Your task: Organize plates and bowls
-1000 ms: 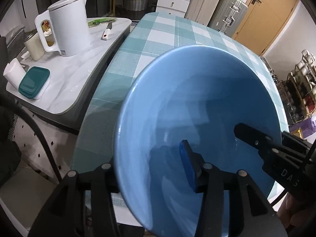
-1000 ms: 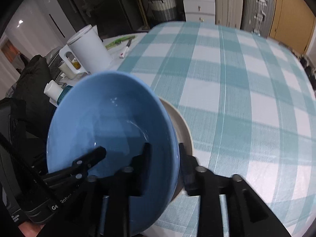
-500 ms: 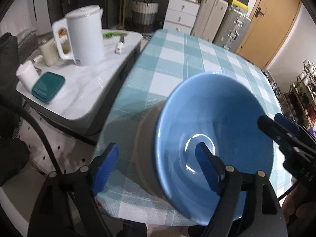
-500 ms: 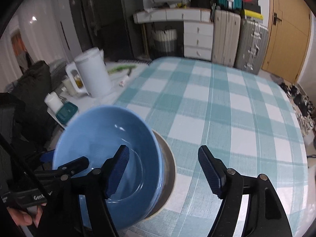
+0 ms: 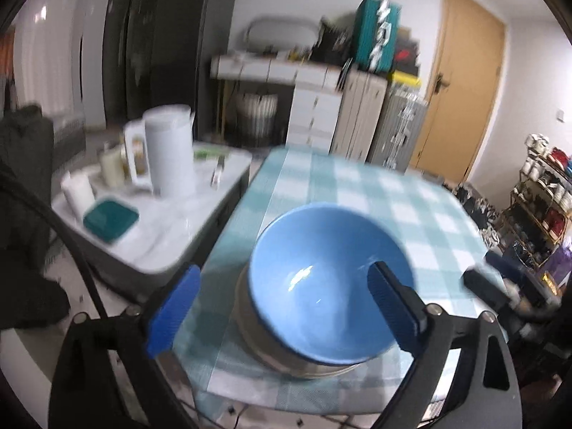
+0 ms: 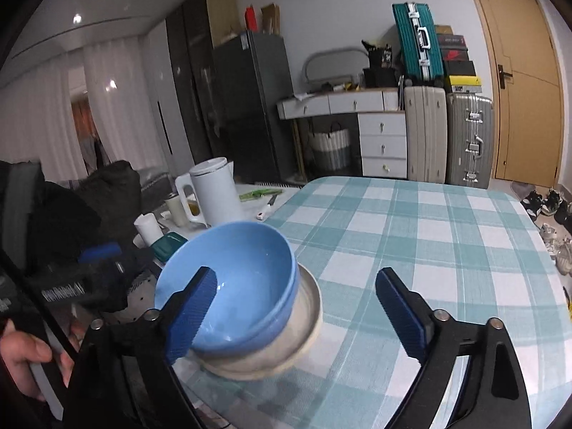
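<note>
While jaws open, blue bowl [image 6: 236,279] beyond right gripper [image 6: 296,307]

Blue bowl [image 6: 246,271] nested tilted in beige, perhaps plate [image 6: 304,325].

You've got one blue bowl [image 6: 232,279] nested in one beige bowl [image 6: 286,350] on the surface [image 6: 429,236], two tools, left [image 5: 282,307] and right [image 6: 296,312], plus one white kettle [image 6: 214,193] and three suitcases.

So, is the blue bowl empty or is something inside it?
Empty. The blue bowl shows only bare glazed interior with a light reflection; it sits nested in the beige bowl.
</note>
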Motion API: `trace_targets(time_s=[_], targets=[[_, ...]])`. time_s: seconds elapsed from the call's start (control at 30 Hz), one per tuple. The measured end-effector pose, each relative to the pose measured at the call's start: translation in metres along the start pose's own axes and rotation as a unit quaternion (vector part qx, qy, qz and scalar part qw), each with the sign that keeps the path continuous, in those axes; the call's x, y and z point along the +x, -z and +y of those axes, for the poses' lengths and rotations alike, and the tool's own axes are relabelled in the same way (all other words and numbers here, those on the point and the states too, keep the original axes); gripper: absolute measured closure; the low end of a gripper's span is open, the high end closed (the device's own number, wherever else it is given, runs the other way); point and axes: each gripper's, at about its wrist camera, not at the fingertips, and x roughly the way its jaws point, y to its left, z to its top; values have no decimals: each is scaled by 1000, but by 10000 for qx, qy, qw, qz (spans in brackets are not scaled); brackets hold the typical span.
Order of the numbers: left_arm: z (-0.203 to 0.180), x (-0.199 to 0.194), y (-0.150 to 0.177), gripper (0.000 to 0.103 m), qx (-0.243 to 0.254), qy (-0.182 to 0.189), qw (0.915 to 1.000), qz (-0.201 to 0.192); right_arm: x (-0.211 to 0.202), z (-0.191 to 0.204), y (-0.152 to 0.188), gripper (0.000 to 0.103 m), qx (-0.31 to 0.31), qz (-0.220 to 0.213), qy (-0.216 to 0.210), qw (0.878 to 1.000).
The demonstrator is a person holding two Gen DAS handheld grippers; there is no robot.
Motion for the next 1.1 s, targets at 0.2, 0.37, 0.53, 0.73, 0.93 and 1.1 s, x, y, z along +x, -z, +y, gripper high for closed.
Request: trace_targets(time_s=[0.2, 0.37, 0.53, 0.73, 0.93, 1.1], targets=[[-39, -22, 14, 4, 460, 145, 9978, -457, -21, -22, 31, 1, 295, -80, 223, 9993], [-81, -39, 31, 0, 1116, 195, 9895, -894, -34, -36, 33, 1, 506, -266, 548, 9969], [-100, -40, 32, 0, 1358, -120, 9855, -1012, -40, -52, 35, 1, 731, -304, 824, 9935], [-92, -27, 27, 0, 845, -219, 9946, -567, -40, -56, 34, 1, 820, -354, 847, 9924], [-85, -17, 30, 0, 504, -315, 9979, -272, -41, -49, 34, 1, 611, -498, 878, 9930], [-89, -13, 33, 0, 636, -544, 9961, -292, -41, -47, 35, 1, 519, -498, 866, 9936]])
